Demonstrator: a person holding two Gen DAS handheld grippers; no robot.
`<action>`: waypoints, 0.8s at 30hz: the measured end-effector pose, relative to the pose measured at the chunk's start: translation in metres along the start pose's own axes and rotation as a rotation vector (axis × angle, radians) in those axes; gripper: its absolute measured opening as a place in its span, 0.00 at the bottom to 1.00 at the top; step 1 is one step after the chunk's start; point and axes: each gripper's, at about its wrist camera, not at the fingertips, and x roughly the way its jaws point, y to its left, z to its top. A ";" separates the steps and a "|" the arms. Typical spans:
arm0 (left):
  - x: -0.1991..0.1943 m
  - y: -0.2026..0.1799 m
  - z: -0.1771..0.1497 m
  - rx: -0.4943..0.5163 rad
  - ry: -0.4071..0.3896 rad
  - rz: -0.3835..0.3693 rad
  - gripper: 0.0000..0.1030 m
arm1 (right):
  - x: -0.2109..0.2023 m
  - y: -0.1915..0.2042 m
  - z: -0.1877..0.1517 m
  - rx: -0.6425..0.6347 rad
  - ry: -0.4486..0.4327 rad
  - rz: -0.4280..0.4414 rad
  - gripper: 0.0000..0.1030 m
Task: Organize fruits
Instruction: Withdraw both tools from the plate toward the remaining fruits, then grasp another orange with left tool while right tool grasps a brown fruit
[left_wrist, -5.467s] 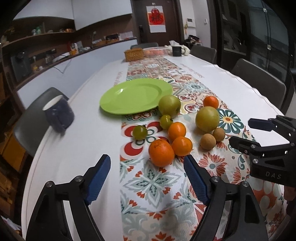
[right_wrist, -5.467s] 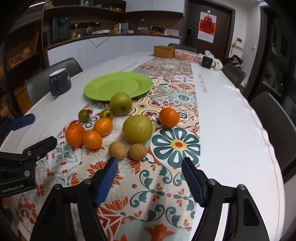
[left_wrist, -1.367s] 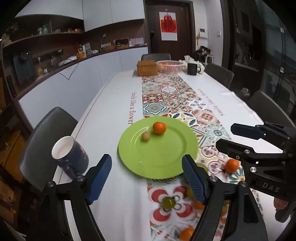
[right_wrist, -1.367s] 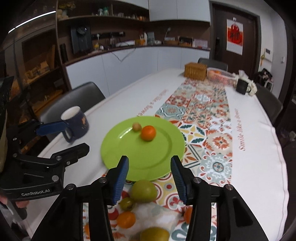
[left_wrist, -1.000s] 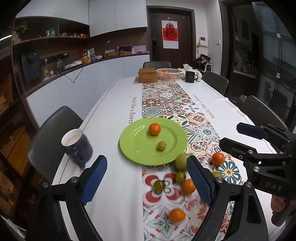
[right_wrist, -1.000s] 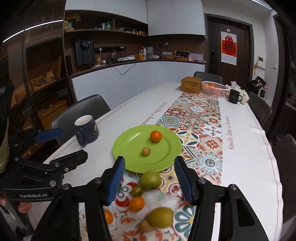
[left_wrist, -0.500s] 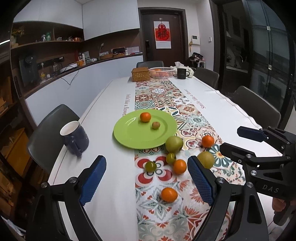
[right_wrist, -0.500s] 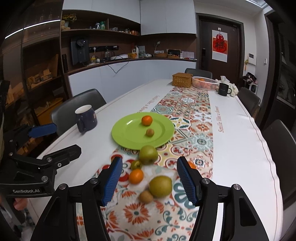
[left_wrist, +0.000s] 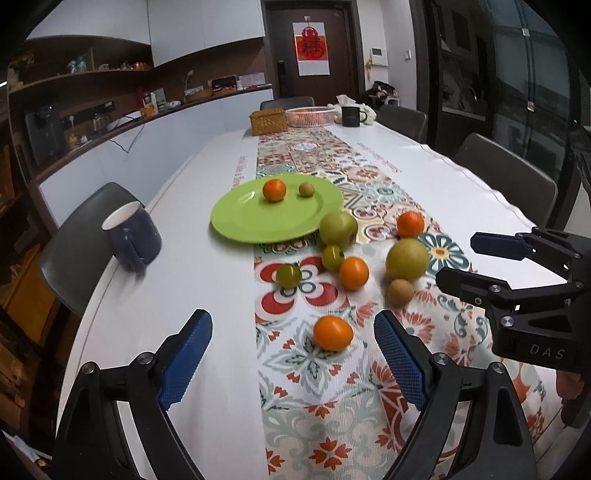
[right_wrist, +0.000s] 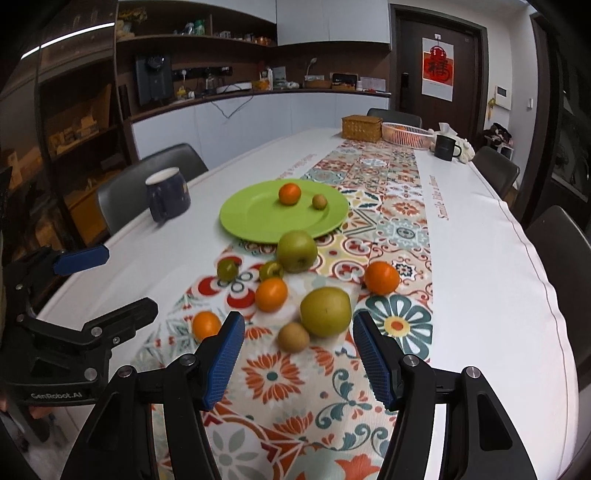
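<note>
The table (left_wrist: 155, 295) carried a patterned runner (left_wrist: 332, 387) and a green plate (left_wrist: 258, 218) holding an orange (left_wrist: 274, 189) and a small brown fruit (left_wrist: 306, 189) — the other fruits lay loose just in front of the plate. Both grippers — left (left_wrist: 291, 354), right (right_wrist: 298, 360) — hung above the runner, jaws apart and empty.

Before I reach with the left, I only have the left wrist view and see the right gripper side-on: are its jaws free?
Observer: Yes; the right gripper has open jaws, nothing between them.
Operator: What is it lined up with?
Observer: The small brown fruit sits just ahead, centred between its jaws, beside the big yellow-green fruit.
Operator: Is it near my orange?
Observer: The nearest orange lies outside its jaws, to their left.
</note>
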 end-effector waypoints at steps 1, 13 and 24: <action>0.003 -0.002 -0.002 0.009 0.005 0.001 0.87 | 0.003 0.001 -0.003 -0.005 0.010 0.002 0.60; 0.040 -0.012 -0.017 0.052 0.082 -0.026 0.87 | 0.037 0.003 -0.019 -0.027 0.098 0.013 0.59; 0.063 -0.013 -0.012 0.058 0.114 -0.069 0.76 | 0.063 0.002 -0.019 -0.025 0.137 0.030 0.51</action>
